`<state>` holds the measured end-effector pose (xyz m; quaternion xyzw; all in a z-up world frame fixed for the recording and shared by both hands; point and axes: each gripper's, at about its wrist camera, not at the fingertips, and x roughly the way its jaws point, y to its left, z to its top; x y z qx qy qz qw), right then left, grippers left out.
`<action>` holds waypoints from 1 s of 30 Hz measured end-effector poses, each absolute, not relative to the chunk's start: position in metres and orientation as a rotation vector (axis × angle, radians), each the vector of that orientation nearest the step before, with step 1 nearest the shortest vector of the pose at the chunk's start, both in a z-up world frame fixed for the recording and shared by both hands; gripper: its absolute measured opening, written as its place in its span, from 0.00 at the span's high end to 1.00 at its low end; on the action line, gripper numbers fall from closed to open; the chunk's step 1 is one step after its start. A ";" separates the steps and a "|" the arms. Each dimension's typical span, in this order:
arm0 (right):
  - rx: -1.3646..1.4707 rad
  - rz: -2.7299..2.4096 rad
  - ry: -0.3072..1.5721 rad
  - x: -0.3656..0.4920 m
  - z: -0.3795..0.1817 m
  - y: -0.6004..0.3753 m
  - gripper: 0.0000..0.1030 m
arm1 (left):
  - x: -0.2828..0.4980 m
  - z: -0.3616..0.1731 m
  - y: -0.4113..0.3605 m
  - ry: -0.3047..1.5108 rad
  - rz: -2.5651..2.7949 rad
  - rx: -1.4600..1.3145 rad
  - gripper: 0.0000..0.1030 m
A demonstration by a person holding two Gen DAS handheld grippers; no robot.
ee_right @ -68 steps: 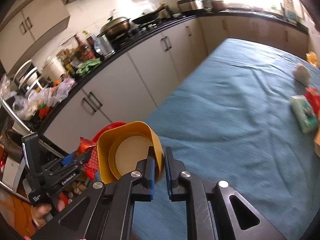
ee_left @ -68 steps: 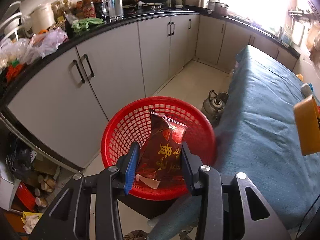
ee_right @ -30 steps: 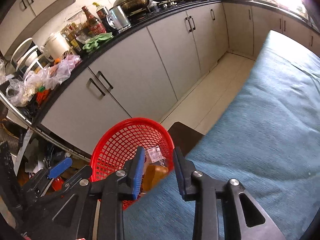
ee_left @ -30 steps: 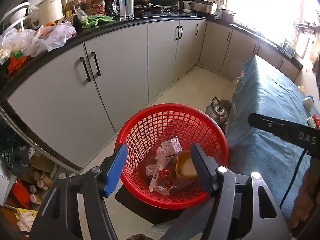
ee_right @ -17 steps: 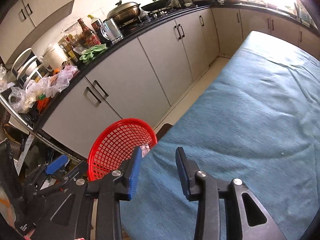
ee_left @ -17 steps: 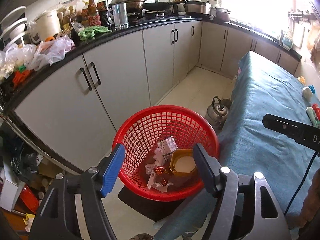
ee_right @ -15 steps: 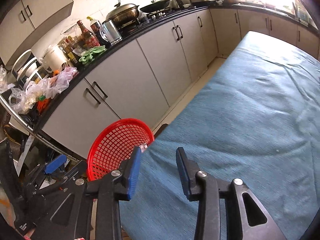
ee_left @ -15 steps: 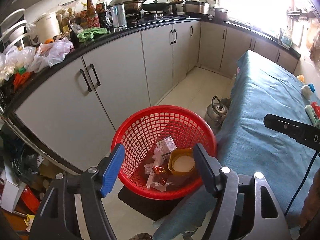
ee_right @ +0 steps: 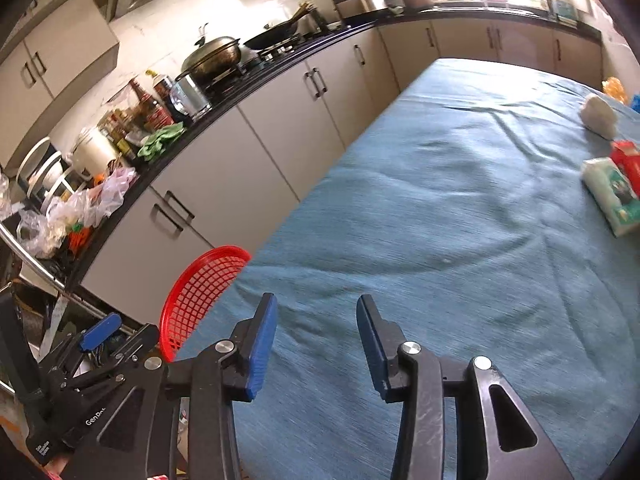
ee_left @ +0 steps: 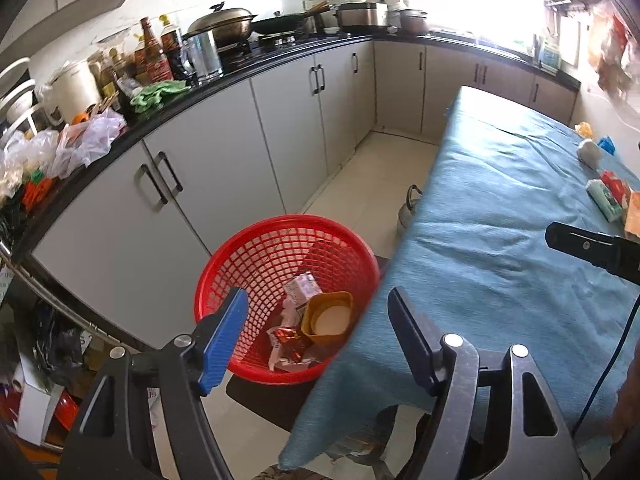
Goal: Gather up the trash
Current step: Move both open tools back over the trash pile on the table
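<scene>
A red mesh basket (ee_left: 288,224) stands on the floor beside the table's near left corner. In it lie a yellow bowl (ee_left: 326,318), a small carton (ee_left: 302,286) and crumpled wrappers (ee_left: 288,336). My left gripper (ee_left: 316,304) hangs open above the basket's right side, with nothing between its fingers. My right gripper (ee_right: 316,302) is over the blue tablecloth (ee_right: 440,220); its jaws are opening and hold nothing. On the far right of the table lie a tissue pack (ee_right: 608,196), a red packet (ee_right: 628,160) and a white crumpled lump (ee_right: 598,116). The basket (ee_right: 204,280) shows left of the right gripper.
Grey cabinets (ee_left: 224,184) under a cluttered black counter run along the left and back. A metal kettle (ee_left: 406,212) sits on the floor by the table's edge. A dark low stand (ee_left: 272,396) lies under the basket. Boxes and clutter fill the floor at the lower left.
The snack bag and the yellow bowl left the grippers and lie in the basket. Both grippers have moved right, from the basket toward the table. The right gripper's jaws have widened.
</scene>
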<state>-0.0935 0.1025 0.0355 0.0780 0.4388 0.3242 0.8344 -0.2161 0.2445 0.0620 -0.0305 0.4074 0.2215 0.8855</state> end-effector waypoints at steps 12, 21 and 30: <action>0.226 0.599 0.896 -0.098 0.040 0.026 0.48 | -0.201 0.069 0.194 0.858 0.363 -0.013 0.30; 0.284 0.460 0.890 -0.097 0.032 -0.065 0.45 | -0.175 0.077 0.132 0.864 0.166 0.034 0.30; 0.363 0.264 0.848 -0.086 0.038 -0.167 0.42 | -0.135 0.081 0.065 0.883 -0.047 0.017 0.30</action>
